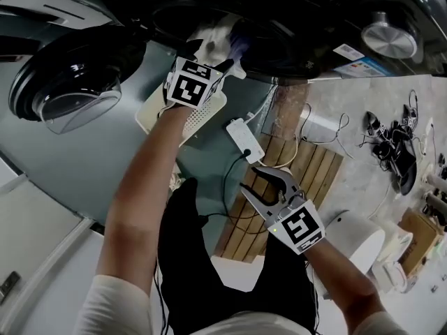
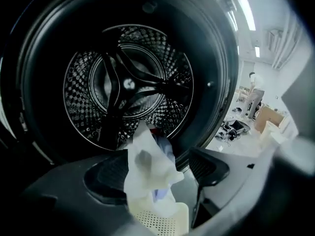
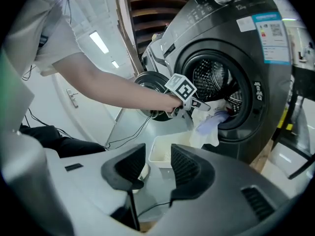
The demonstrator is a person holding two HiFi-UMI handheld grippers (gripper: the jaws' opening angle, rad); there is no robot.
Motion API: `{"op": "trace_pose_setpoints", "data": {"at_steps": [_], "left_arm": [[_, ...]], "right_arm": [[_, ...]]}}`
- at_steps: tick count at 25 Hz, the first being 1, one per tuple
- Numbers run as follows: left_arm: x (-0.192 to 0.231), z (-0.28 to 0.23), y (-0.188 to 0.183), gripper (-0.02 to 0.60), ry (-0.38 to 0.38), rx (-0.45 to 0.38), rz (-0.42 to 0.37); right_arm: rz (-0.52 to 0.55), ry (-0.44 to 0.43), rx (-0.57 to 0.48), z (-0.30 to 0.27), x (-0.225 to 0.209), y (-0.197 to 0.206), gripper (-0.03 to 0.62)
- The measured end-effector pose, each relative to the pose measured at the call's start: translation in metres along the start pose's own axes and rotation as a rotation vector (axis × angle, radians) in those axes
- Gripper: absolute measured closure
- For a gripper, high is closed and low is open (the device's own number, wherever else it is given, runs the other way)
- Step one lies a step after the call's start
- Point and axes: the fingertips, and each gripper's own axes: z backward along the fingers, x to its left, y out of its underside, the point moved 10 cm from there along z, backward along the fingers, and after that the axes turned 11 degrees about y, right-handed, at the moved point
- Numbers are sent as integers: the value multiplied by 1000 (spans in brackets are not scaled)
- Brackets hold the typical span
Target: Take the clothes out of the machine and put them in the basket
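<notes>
The front-loading washing machine (image 3: 236,68) stands with its door (image 1: 66,82) swung open. A white cloth with a lavender piece (image 2: 147,166) hangs at the drum's mouth, over the white perforated basket (image 2: 160,222). My left gripper (image 2: 157,173) is open wide there, with the cloth loose between its jaws and neither pad pressing on it. The head view shows that gripper (image 1: 220,61) at the clothes (image 1: 216,40), above the basket (image 1: 150,110). My right gripper (image 1: 250,179) is open and holds nothing, lower down and off to the right. Its own view shows the clothes (image 3: 206,124) and the basket (image 3: 165,154) ahead.
A white power strip (image 1: 244,139) with cables lies on the floor beside the basket. A wooden slatted board (image 1: 307,169) lies right of it. Dark shoes (image 1: 391,145) and a white round object (image 1: 356,243) are further right. The drum (image 2: 128,82) looks dark inside.
</notes>
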Motion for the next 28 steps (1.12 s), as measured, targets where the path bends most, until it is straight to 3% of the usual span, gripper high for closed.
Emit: {"op": "trace_pose_setpoints", "data": {"at_steps": [7,18,23,28], "left_arm": [[12,-51,3,184,-32,115,-77],[25,-94,9,183,-79,157,-118],[28,-105,14,186,-105,137,-94],[24,-102,14,361,-119,174,-115]], "right_arm": [[-8,11,-25,-12,-15,9,448],[8,5,-12,-25,-33,10,448],[5,19,16,-28,-45,20,448],[18,11,11,-30,-49,12,448]]}}
